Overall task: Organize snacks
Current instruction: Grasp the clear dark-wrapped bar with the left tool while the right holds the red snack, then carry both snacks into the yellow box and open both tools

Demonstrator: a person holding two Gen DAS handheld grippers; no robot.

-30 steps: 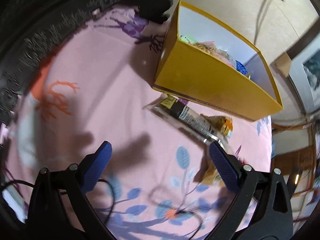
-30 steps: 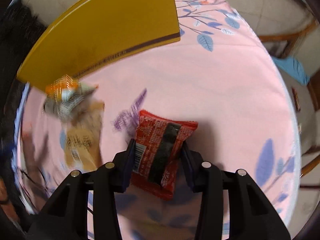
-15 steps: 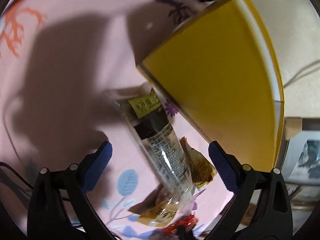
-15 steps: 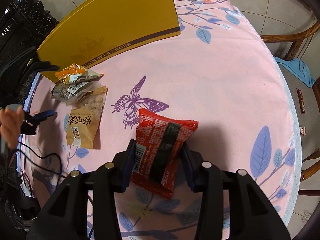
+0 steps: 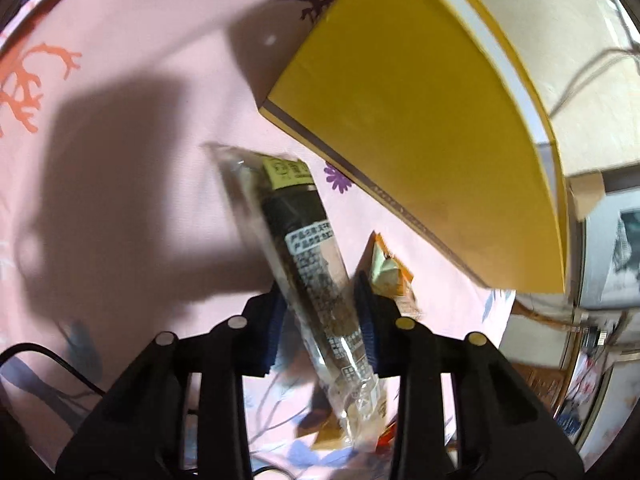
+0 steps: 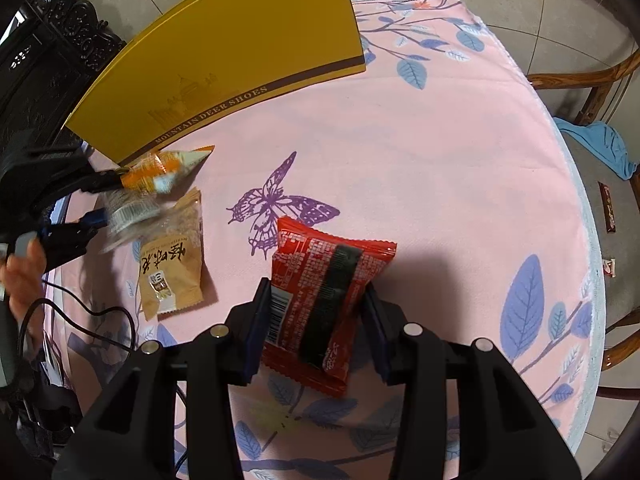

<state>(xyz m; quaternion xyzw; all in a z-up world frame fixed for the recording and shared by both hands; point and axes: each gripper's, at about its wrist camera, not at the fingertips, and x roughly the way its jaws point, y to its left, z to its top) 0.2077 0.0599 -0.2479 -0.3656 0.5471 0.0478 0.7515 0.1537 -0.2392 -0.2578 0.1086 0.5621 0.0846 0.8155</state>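
- Two hand-held grippers are at work over a round surface (image 6: 440,168) draped in a pink cloth printed with leaves and a purple butterfly.
- The left hand-held gripper (image 5: 322,316) has just been closing, and its blue pads now pinch a long clear-wrapped snack bar (image 5: 304,264) with a dark filling and a yellow label at its far end.
- In the right wrist view that same bar (image 6: 132,212) is blurred, held above a tan snack packet (image 6: 172,268) that lies flat on the cloth.
- An orange-and-white packet (image 6: 164,168) lies just in front of the yellow shoe box (image 6: 240,60), close to the left hand-held gripper's tips.
- The right hand-held gripper (image 6: 316,316) is clamped on a red snack packet (image 6: 324,292) with a black band, pads pressing both of its long sides, low over the cloth near the butterfly.
- The yellow shoe box (image 5: 420,120) stands at the far part of the surface, just beyond the bar; its inside is hidden from both views.
- A person's hand (image 6: 20,272) shows at the left edge of the right wrist view.
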